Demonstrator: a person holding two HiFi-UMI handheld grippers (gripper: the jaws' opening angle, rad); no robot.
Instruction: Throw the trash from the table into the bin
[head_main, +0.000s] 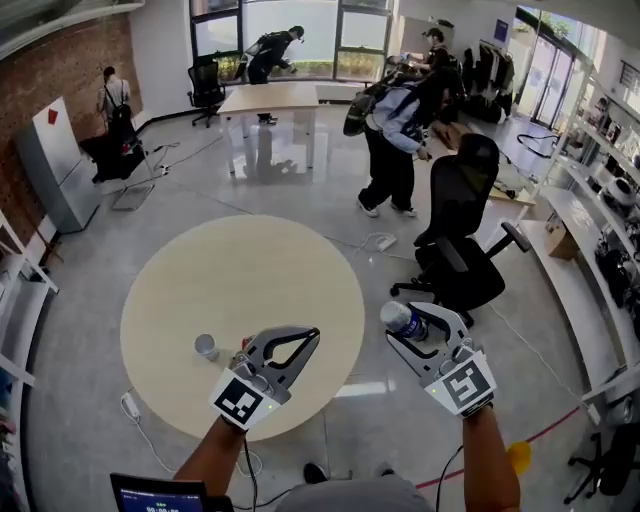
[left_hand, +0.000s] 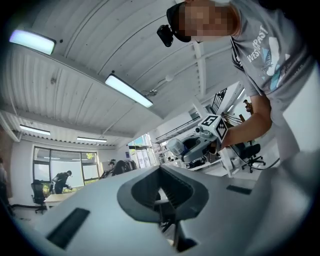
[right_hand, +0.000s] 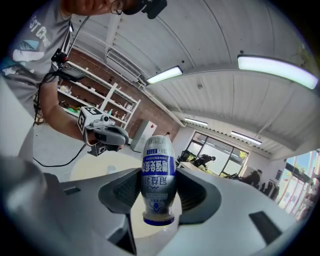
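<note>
Right tool: clamped on a bottle, dark ribbed pads pressing both sides of its body, shown close only in the right gripper view; label there upside down, blue band on silvery white, blue-ringed end toward the camera. Left tool: closed on nothing, tips touching, curved grey jaws forming a hollow loop

Only in the head view: round table with a pale, matte, wood-toned top; small whitish cup standing near its front edge, just left of the left tool; beside that tool a small red thing, too small to tell. Held bottle off the table, past its right edge, above glossy grey floor

Only in the left gripper view: ribbed white ceiling, strip lights, and the right tool with the bottle across the gap

Open floor in front of and to the right of the table; black office chair near, beyond the right tool; white shelving along the right wall; people well apart, near a far desk
</note>
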